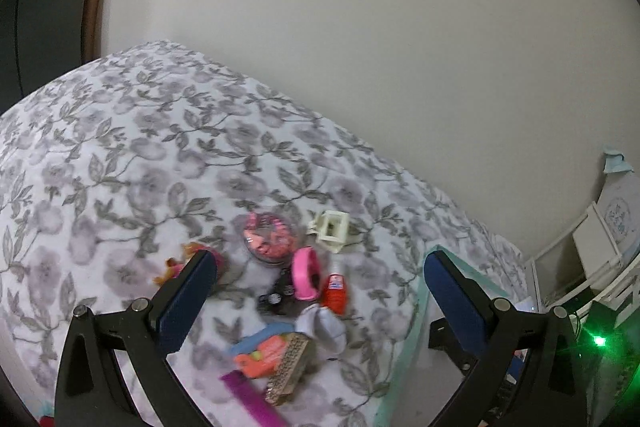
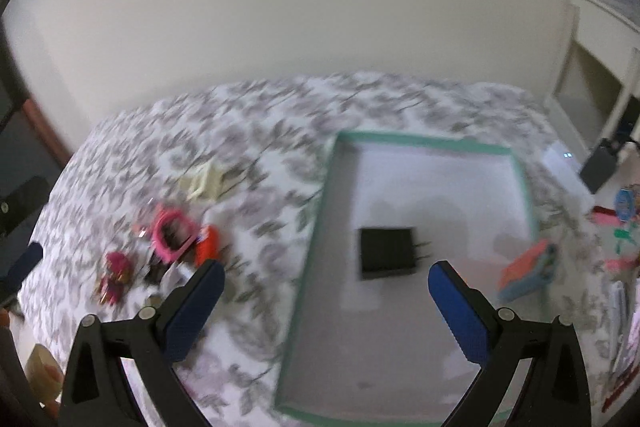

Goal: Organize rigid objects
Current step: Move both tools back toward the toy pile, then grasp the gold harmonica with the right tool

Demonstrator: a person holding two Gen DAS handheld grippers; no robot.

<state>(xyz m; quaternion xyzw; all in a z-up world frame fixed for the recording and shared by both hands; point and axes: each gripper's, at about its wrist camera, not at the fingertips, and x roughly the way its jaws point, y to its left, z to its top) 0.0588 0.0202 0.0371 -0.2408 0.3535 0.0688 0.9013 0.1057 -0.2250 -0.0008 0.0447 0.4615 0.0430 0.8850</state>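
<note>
Both claws wide open, empty: left claw (image 1: 320,279) over the toy pile (image 1: 296,267), right claw (image 2: 326,281) above the tray (image 2: 316,227), charger (image 2: 387,251) already in.

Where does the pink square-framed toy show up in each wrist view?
Left wrist: pink toy low centre, between the open left gripper's fingers, beside the red bottle.
Right wrist: pink toy left of centre, blurred, red bottle at its right.
Shared landmark: green-rimmed tray, right of the pile.
</note>
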